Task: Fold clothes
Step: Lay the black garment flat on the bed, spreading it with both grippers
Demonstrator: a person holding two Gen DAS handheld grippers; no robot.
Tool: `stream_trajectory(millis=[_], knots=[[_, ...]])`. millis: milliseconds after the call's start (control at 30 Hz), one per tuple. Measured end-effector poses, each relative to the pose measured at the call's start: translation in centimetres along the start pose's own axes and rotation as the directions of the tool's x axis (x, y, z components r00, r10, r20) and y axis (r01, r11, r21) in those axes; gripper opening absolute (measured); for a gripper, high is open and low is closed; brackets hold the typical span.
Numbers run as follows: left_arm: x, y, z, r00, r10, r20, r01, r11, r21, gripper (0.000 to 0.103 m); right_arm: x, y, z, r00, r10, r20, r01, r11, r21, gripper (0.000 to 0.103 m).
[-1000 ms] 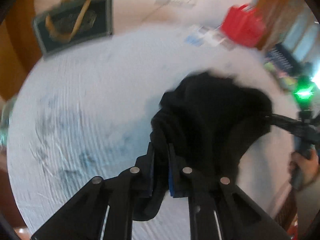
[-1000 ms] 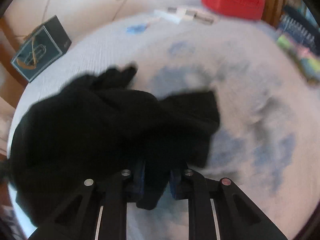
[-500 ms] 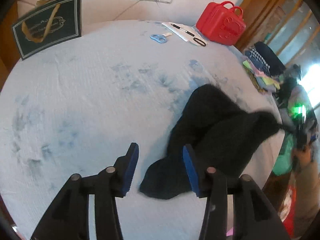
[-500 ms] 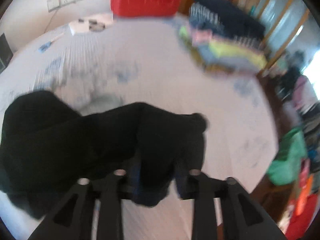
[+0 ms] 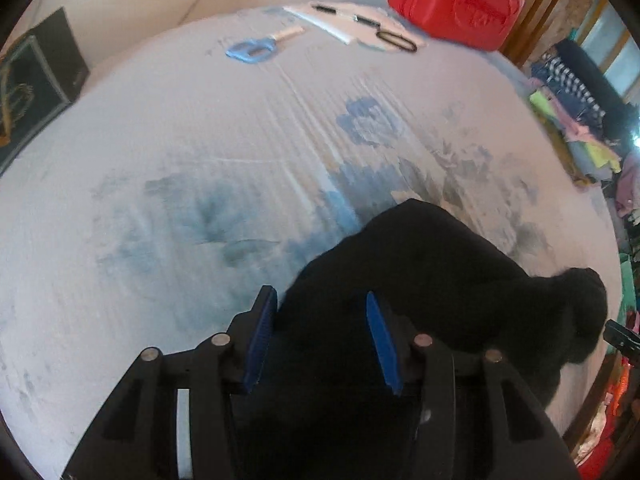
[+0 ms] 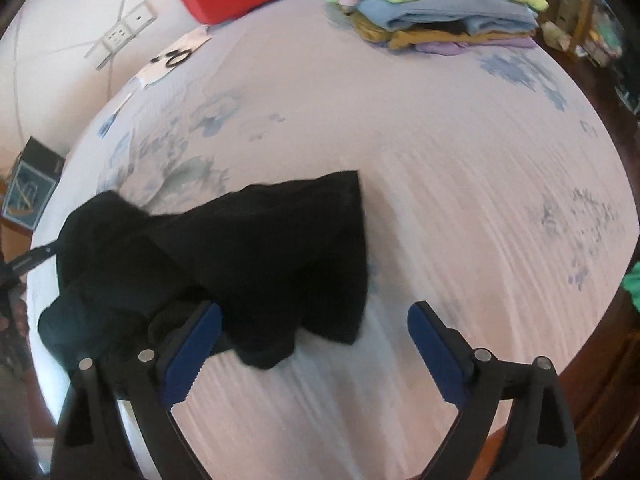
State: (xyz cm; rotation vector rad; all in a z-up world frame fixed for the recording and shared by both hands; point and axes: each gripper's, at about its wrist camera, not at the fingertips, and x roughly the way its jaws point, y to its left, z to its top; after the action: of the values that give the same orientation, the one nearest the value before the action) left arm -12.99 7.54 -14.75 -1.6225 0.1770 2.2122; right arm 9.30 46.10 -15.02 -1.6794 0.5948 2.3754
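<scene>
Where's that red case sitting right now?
The red case sits at the far edge of the bed, right of the blue scissors; in the right wrist view it lies left of the stack of folded clothes.

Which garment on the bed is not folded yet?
The black garment, lying crumpled on the sheet beside the open right gripper. The others sit folded in the coloured stack at the far edge.

It looks like a home: a round table [image 6: 440, 160] with a flowered cloth, a stack of folded clothes [image 6: 436, 8] (many colours), wall sockets [image 6: 120, 34] and a red case [image 5: 456, 0].
</scene>
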Motion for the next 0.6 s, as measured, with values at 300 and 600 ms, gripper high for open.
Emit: stream_trajectory(millis=[300,600], knots=[[-0.3,-0.7,0.1,0.999,0.033,0.029,-0.034,0.998,0.057,0.012,4.4,4.7,2.7,0.999,-0.029,-0.030,0.024,0.990,-0.141,0.081],[-15.5,6.4,4.2,0.879,0.234,0.415,-0.213,0.972,-0.097,0.012,-0.6,16.6,12.1,0.990,0.033,0.135,0.027,0.906,-0.422,0.020]])
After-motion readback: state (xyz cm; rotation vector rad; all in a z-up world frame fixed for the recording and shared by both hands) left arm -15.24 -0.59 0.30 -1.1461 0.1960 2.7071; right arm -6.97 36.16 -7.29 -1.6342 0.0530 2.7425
